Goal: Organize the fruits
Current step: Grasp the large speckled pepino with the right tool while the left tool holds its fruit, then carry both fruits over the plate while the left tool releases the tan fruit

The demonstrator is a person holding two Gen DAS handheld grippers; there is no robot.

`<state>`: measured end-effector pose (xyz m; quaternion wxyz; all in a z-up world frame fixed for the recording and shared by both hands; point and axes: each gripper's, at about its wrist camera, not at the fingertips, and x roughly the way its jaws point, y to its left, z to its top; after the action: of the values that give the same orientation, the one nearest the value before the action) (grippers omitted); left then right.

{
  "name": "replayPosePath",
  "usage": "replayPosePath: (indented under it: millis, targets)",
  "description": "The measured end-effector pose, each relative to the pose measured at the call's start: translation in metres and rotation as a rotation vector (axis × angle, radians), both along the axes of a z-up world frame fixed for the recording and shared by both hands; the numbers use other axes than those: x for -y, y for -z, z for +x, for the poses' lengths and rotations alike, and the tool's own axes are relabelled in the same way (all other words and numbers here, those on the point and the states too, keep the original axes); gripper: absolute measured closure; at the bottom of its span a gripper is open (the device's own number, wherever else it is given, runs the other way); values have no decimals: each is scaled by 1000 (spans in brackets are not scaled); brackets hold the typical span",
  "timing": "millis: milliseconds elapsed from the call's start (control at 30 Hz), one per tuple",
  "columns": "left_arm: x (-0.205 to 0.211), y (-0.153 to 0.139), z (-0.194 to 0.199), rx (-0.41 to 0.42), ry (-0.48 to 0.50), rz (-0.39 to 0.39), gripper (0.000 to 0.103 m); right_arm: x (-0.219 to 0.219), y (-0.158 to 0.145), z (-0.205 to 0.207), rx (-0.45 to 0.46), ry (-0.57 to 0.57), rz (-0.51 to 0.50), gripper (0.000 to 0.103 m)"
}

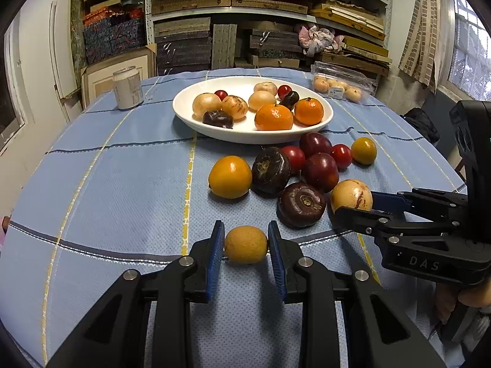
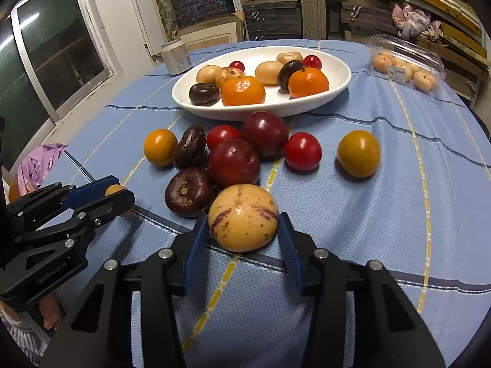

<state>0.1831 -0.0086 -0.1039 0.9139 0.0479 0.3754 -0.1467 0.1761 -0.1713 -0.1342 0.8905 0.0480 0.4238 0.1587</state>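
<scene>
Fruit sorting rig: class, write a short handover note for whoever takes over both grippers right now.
Left gripper: shut on the small tan fruit, low over the tablecloth.
Right gripper: pads against the pale purple-streaked fruit, which sits on the cloth.
White dish: already holds two mandarins, pale round fruits, dark ones and small red ones.
Left to do: carry over both gripped fruits, then the loose pile in front of the dish: plums, red tomatoes, yellow-orange fruits, dark brown ones.
</scene>
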Motion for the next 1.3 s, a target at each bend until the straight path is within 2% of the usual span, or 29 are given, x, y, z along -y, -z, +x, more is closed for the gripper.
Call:
replayPosePath:
  millis: [367,567,667,733,900,1000,1100,1200,1300]
  targets:
    - [-1,-2,-3,22,-9,7,74,11,-1,-11,-11,22,67,58]
    - [-2,-15,-17,77,-18,18,74,26,-18,-39,40,56,162,58]
    - [-8,-31,-25,96,-4,7,74,46,-37,-56,79,82,236,58]
    - [-15,-50,-27,105,7,-13,74,64,-67,-65,143,104,260,58]
    - [-34,-126,-22,214,-2,-40,74,98,-161,-86,355,139,277,59]
    - [-39,-165,-17,271,-13,-65,74,108,-201,-97,449,138,276,59]
    - [-34,-184,-12,307,-18,-58,74,106,-216,-95,486,131,259,59]
    - [-26,-188,-2,307,-9,-69,74,98,-209,-80,457,119,254,59]
    - [-14,-185,20,273,-1,-114,74,90,-201,-56,429,116,289,59]
